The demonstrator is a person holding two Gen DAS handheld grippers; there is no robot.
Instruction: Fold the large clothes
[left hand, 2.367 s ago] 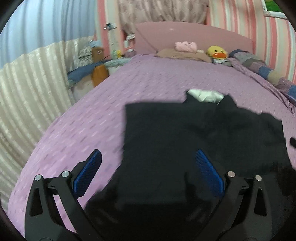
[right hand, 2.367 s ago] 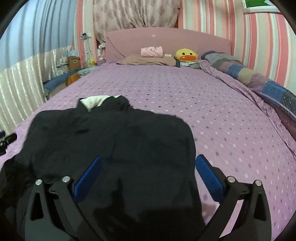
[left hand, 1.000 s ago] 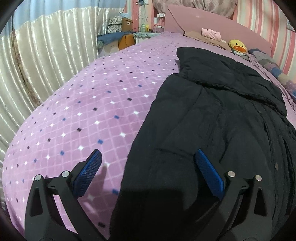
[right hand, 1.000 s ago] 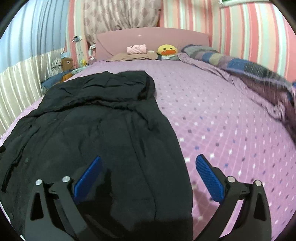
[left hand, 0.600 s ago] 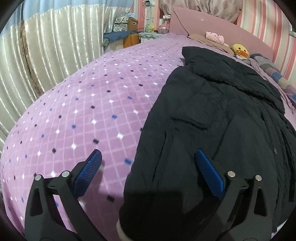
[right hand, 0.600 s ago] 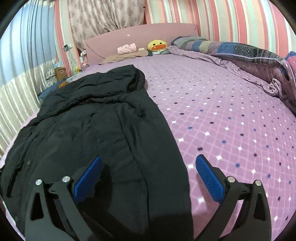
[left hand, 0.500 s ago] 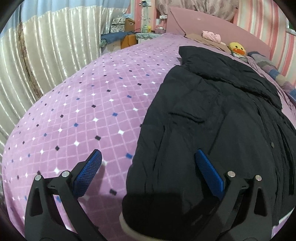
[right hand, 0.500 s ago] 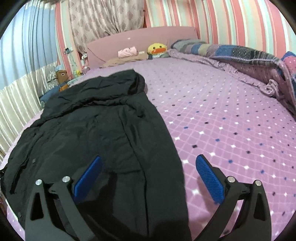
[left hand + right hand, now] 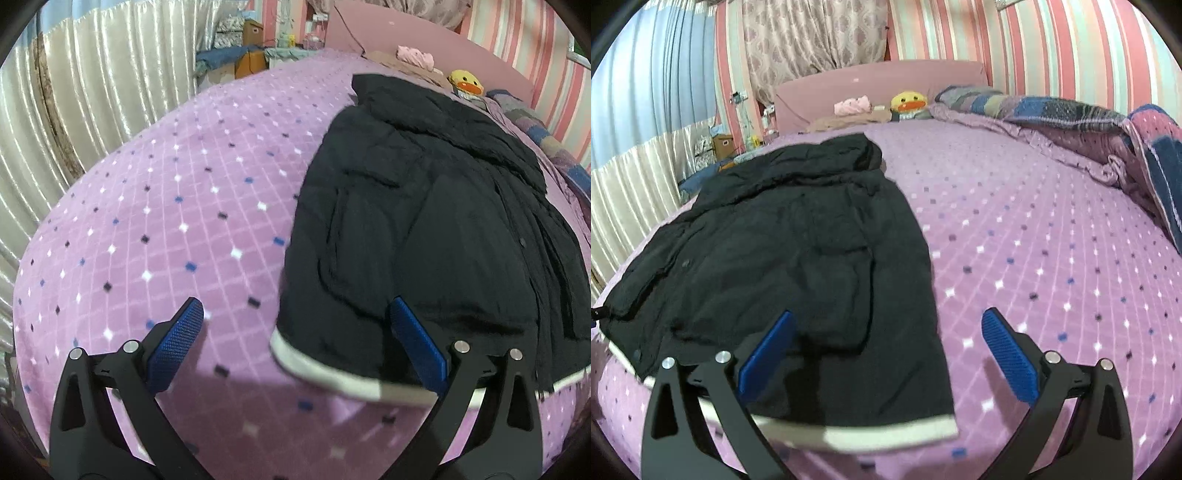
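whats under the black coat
The black coat lies flat on the purple bedspread, its white hem at the near edge. Whatever else lies beneath it is covered.

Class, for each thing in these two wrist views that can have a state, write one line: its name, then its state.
Black jacket: spread flat on the bed, unfolded, white lining showing at the near hem.
Left gripper: jaws open, holding nothing, near the hem's left corner.
Right gripper: jaws open, holding nothing, near the hem's right corner.
Patchwork quilt: bunched along the bed's right side.
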